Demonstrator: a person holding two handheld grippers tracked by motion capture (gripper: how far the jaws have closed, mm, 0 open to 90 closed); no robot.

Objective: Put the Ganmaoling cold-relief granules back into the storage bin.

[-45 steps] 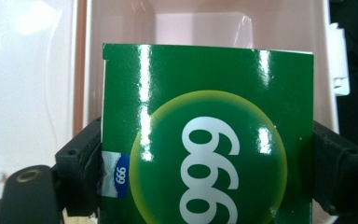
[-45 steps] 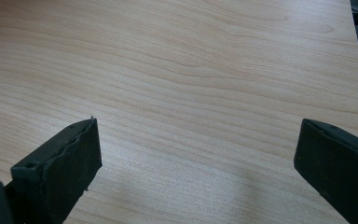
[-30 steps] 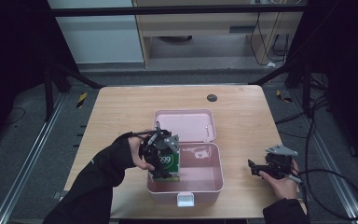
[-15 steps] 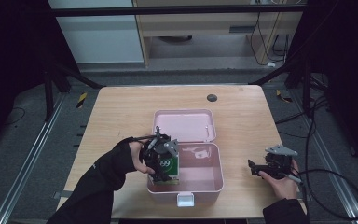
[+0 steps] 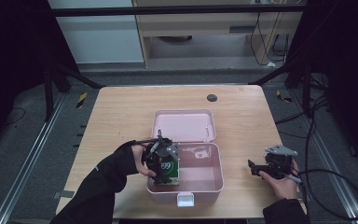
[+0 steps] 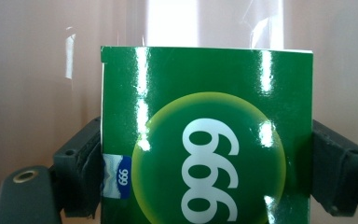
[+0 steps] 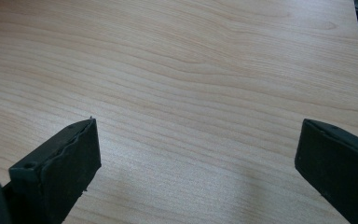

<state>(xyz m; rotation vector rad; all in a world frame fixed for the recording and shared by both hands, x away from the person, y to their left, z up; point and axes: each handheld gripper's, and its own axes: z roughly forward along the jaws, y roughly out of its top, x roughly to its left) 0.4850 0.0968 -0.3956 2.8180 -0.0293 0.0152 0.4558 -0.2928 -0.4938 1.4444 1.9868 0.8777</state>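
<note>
Green box point(image 6: 205, 140), glossy, white 999 in yellow-green circle, clamped by left gripper point(image 5: 164, 164), right gripper point(image 7: 198, 172) wide open

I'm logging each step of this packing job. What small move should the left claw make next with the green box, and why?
Probably ease a little lower, then let go. The left claw grips the green box by its sides, upright inside the open pink case; whether it rests on the floor can't be told.

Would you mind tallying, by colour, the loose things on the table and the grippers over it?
Pink: 1, the open lidded box
Green: 1, the carton clamped in the left gripper inside the box
Black: 2, the left gripper and the open right gripper
Total: 4
</note>
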